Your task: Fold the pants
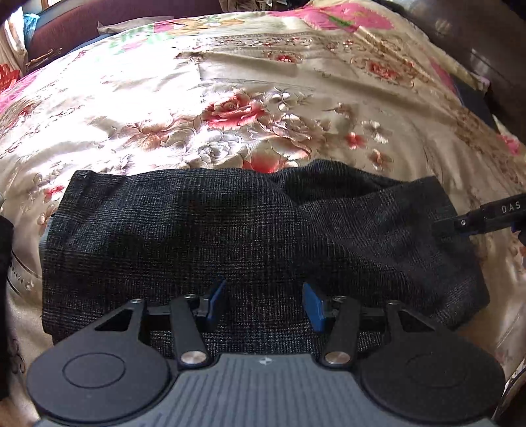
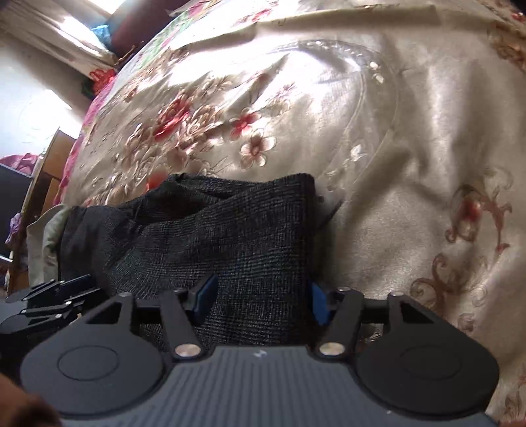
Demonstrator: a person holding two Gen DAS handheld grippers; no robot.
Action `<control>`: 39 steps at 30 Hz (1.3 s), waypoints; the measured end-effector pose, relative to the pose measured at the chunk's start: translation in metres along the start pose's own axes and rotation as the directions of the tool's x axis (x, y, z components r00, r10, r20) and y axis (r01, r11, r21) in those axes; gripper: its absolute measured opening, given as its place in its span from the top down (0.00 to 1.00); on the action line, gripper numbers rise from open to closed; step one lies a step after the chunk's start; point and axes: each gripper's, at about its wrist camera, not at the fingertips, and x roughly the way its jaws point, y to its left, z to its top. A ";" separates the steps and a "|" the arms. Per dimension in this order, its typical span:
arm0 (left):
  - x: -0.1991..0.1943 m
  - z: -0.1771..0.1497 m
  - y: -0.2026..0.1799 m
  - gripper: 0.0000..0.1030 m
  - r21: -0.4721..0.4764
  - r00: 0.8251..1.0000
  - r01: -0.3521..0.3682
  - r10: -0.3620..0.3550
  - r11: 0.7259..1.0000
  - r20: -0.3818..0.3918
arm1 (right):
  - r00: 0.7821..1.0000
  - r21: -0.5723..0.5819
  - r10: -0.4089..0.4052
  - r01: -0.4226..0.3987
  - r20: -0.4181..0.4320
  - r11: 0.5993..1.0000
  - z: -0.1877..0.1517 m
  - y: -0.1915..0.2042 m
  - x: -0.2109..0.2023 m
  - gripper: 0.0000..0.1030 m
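Observation:
The dark grey checked pants (image 1: 230, 236) lie folded in a wide bundle on the floral bedspread (image 1: 230, 98). Their right part is rumpled, with one layer crossing over another. My left gripper (image 1: 264, 302) hovers over the near edge of the pants, its blue pads (image 1: 312, 305) apart and nothing pinched between them. The right gripper's dark finger (image 1: 486, 216) reaches in at the pants' right end. In the right wrist view, my right gripper (image 2: 262, 302) stands open over the pants (image 2: 230, 236), its right pad at the cloth's right edge. The left gripper (image 2: 56, 295) shows at the lower left.
The cream satin bedspread (image 2: 411, 147) with red flowers spreads wide beyond and to the right of the pants. A maroon cushion or headboard (image 1: 98, 26) lies at the far side. Wooden furniture (image 2: 49, 164) stands beside the bed, and dark furniture (image 1: 476, 49) at the far right.

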 end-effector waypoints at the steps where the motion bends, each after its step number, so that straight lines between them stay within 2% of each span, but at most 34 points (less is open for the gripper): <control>1: 0.002 0.001 -0.003 0.38 0.013 1.000 -0.010 0.010 1.000 -0.008 | 1.000 0.029 0.028 -0.027 -0.010 0.999 0.002 0.000 0.000 0.44; 2: 0.002 0.003 -0.004 0.38 0.018 1.000 -0.020 0.020 1.000 -0.016 | 0.998 0.057 0.055 -0.054 -0.025 0.997 0.007 0.001 -0.001 0.54; 3: 0.003 0.005 -0.004 0.38 0.016 0.999 -0.030 0.031 0.999 -0.022 | 0.996 0.081 0.085 -0.082 -0.029 0.993 0.011 0.005 -0.005 0.79; 4: 0.003 0.006 -0.005 0.38 0.013 0.999 -0.039 0.040 0.999 -0.025 | 0.992 0.080 0.124 -0.122 -0.021 0.989 0.013 0.013 -0.009 0.86; 6: 0.006 0.008 -0.007 0.38 0.006 0.998 -0.059 0.060 0.998 -0.033 | 0.990 0.016 0.143 -0.143 -0.004 0.990 0.012 0.025 -0.014 0.87; 8: 0.009 0.010 -0.008 0.38 -0.006 0.996 -0.079 0.079 0.997 -0.044 | 0.997 -0.008 0.073 -0.073 -0.027 0.997 0.011 0.017 0.001 0.90; 9: 0.010 0.011 -0.009 0.38 -0.012 0.995 -0.088 0.087 0.996 -0.053 | 0.997 0.045 0.051 -0.048 -0.065 0.998 0.013 -0.001 0.009 0.91; 10: 0.010 0.013 -0.011 0.38 -0.010 0.994 -0.096 0.096 0.995 -0.059 | 0.992 0.118 0.096 -0.087 -0.076 0.989 0.017 -0.016 0.007 0.94; 11: 0.008 0.014 -0.015 0.38 -0.004 0.993 -0.104 0.103 0.995 -0.060 | 0.992 0.127 0.102 -0.093 -0.067 0.988 0.022 -0.021 -0.003 0.94; 13: 0.002 0.016 -0.024 0.38 0.008 0.993 -0.101 0.101 0.995 -0.053 | 0.999 0.018 0.039 -0.039 -0.015 0.999 0.032 -0.015 -0.034 0.94; 14: -0.001 0.018 -0.030 0.38 0.010 0.995 -0.091 0.091 0.996 -0.044 | 1.000 0.001 0.023 -0.023 0.002 1.000 0.035 -0.016 -0.046 0.94; 17: 0.005 0.019 -0.043 0.37 0.017 0.996 -0.077 0.078 0.997 -0.036 | 0.999 0.014 -0.054 0.053 0.006 0.998 0.041 -0.037 -0.048 0.95; 19: 0.013 0.022 -0.046 0.38 0.018 0.996 -0.083 0.083 0.996 -0.040 | 1.000 0.052 -0.015 0.016 -0.015 0.999 0.042 -0.043 -0.037 0.94; 21: 0.011 0.028 -0.045 0.38 0.003 0.997 -0.073 0.073 0.997 0.007 | 1.000 0.058 0.017 -0.017 0.001 0.998 0.041 -0.043 -0.039 0.88; 23: 0.009 0.034 -0.044 0.37 0.015 0.994 -0.095 0.095 0.995 0.055 | 0.997 0.115 0.070 -0.071 0.014 0.991 0.039 -0.049 -0.043 0.83; 25: 0.012 0.037 -0.038 0.37 0.023 0.991 -0.113 0.111 0.993 0.075 | 0.994 0.149 0.110 -0.111 0.020 0.983 0.032 -0.053 -0.047 0.67; 28: 0.029 0.025 -0.024 0.36 0.028 0.992 -0.122 0.122 0.992 0.019 | 0.983 0.192 0.181 -0.180 0.014 0.965 0.020 -0.056 -0.040 0.52; 31: 0.027 0.013 -0.019 0.35 0.015 0.992 -0.124 0.124 0.992 -0.001 | 0.985 0.185 0.173 -0.168 -0.013 0.968 0.019 -0.047 -0.024 0.52; 34: 0.016 0.011 -0.019 0.36 0.019 0.990 -0.137 0.137 0.990 -0.012 | 0.992 0.092 0.127 -0.127 0.002 0.988 0.016 -0.034 -0.036 0.56; 37: 0.008 0.022 -0.021 0.36 -0.027 0.991 -0.115 0.117 0.993 0.060 | 0.993 0.160 0.122 -0.118 -0.012 0.980 0.013 -0.042 -0.024 0.54; 39: 0.009 0.029 -0.032 0.36 0.003 0.987 -0.110 0.109 0.994 0.119 | 0.993 0.154 0.120 -0.118 -0.009 0.981 0.017 -0.035 -0.013 0.53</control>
